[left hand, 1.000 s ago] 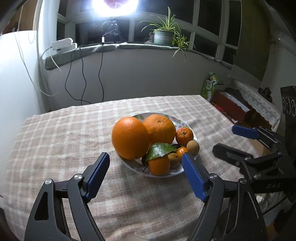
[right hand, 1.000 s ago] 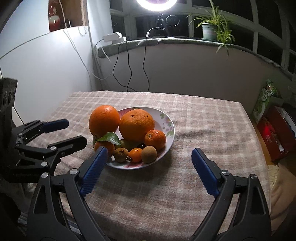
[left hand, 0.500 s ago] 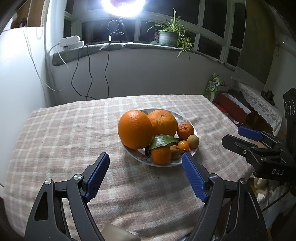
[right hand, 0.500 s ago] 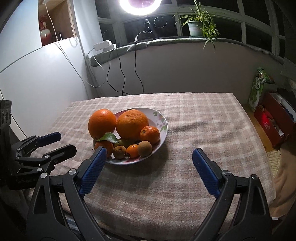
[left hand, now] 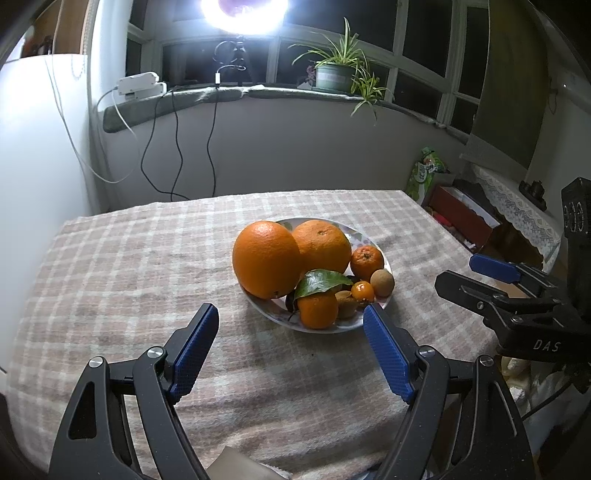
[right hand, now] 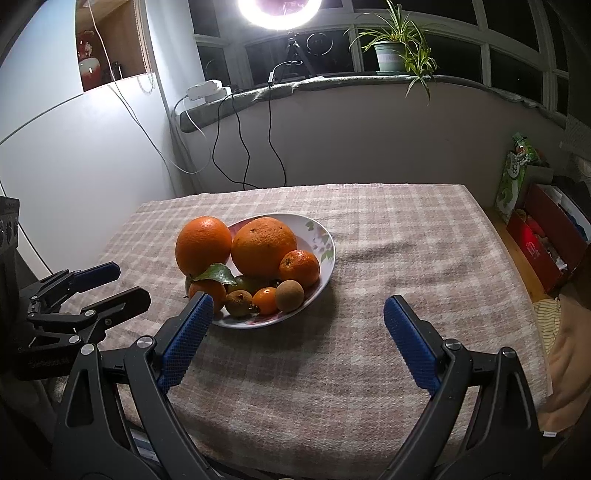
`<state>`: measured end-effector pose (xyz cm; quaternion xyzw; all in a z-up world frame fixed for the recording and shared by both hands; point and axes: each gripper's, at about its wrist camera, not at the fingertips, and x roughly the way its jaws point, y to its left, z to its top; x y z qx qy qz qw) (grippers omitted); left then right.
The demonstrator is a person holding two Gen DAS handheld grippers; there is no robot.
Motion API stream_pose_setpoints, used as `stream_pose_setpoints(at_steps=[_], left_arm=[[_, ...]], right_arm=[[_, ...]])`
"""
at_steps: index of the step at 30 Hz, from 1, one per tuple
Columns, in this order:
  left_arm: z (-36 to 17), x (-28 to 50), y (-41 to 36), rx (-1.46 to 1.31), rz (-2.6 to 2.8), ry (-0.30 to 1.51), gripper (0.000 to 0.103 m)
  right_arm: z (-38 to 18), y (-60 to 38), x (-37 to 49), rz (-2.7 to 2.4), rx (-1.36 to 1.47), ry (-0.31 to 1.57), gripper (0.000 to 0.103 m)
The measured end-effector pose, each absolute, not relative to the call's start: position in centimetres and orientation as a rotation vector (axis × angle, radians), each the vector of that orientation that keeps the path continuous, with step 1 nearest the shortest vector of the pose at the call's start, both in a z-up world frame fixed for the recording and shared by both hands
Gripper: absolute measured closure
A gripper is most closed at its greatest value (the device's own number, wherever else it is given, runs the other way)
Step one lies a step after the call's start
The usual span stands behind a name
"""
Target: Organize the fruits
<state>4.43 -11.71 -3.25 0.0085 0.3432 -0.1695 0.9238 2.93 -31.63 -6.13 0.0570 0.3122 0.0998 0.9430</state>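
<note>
Both grippers have pulled back from the plate over the last second, so more of the checked tablecloth [left hand: 122, 266] shows between the blue pads and the fruit than before. The left gripper [left hand: 290, 325] hangs over the near edge of the table with its jaws spread wide and nothing between them. The right gripper [right hand: 297, 317] is the same deal, jaws wide apart and empty, its left pad overlapping the plate's near rim in its own view.

The fruit all sits piled on the floral plate [right hand: 325, 245], around the middle of the table. There's a big orange [left hand: 266, 258] hanging over the plate's left rim, a second big orange [left hand: 323, 245] touching it, and a mandarin [left hand: 366, 257] on the right side. In front are a small orange with a green leaf [left hand: 317, 308], a tiny orange fruit [left hand: 362, 291], and two brownish round fruits [left hand: 382, 282], all packed together.

A potted plant [right hand: 391, 51] sits on the windowsill beside the ring light [right hand: 280, 11].
</note>
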Motion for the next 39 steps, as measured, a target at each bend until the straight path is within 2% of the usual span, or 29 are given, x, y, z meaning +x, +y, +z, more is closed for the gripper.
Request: stream_pose_setpoints(at_steps=[39], left_arm=[[-2.96, 4.18, -11.84, 0.019, -0.355, 0.694, 0.022]], right_arm=[[-6.55, -31.54, 2.88, 0.200, 0.115, 0.643, 0.007]])
